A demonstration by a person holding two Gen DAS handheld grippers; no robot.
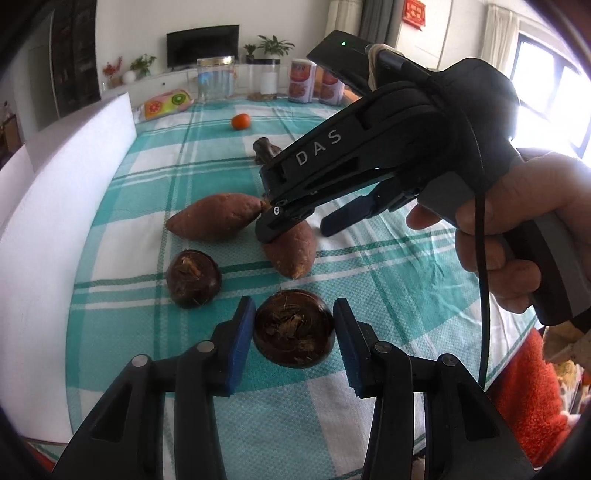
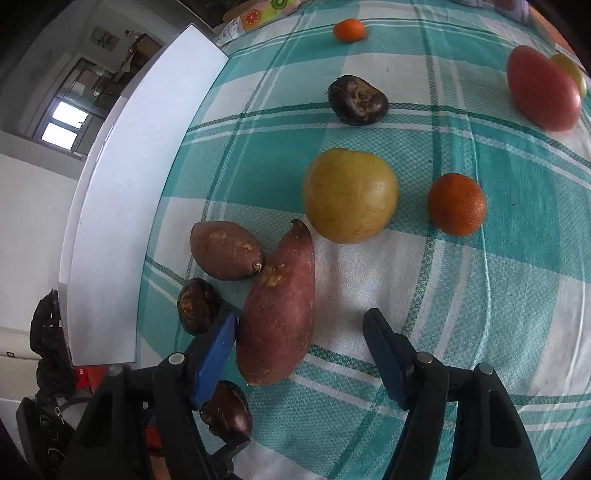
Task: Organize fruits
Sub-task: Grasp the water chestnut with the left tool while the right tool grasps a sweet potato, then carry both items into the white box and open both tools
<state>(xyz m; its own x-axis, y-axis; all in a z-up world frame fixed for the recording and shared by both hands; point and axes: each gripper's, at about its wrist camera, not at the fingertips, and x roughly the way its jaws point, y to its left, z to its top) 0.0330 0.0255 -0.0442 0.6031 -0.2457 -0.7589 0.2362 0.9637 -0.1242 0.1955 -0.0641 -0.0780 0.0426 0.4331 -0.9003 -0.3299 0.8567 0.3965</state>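
A: Left wrist view: the left hand-held gripper (image 1: 293,341) has its blue pads (image 1: 242,343) on either side of the near water chestnut (image 1: 293,328), closed in tight, though I cannot tell if they actually press on it.

B: So held, or just straddled?

A: Looks like a grip, going by how little gap shows on either side. It sits on the checked tablecloth (image 1: 155,166), near edge of the table. A second water chestnut (image 1: 193,278) lies just to its far left.

B: And the other one?

A: Right wrist view: the right hand-held gripper (image 2: 301,354) is open around the long sweet potato (image 2: 279,314). Its left pad (image 2: 218,350) is at the potato's side; the right pad stands clear, so nothing is clamped yet. A shorter sweet potato (image 2: 225,251) touches the long one at its tip.

B: Further out?

A: A yellow pear (image 2: 350,195) just beyond the potato's far end, an orange (image 2: 457,204) to its right, a third water chestnut (image 2: 357,99) farther off, and a small orange (image 2: 349,29) at the far side.

B: Which step, then?

A: Picking up for sorting, I'd judge: chestnut on the left, potato on the right. Next, the right jaws need to close squarely on the potato's middle, then lift without nudging its neighbour.
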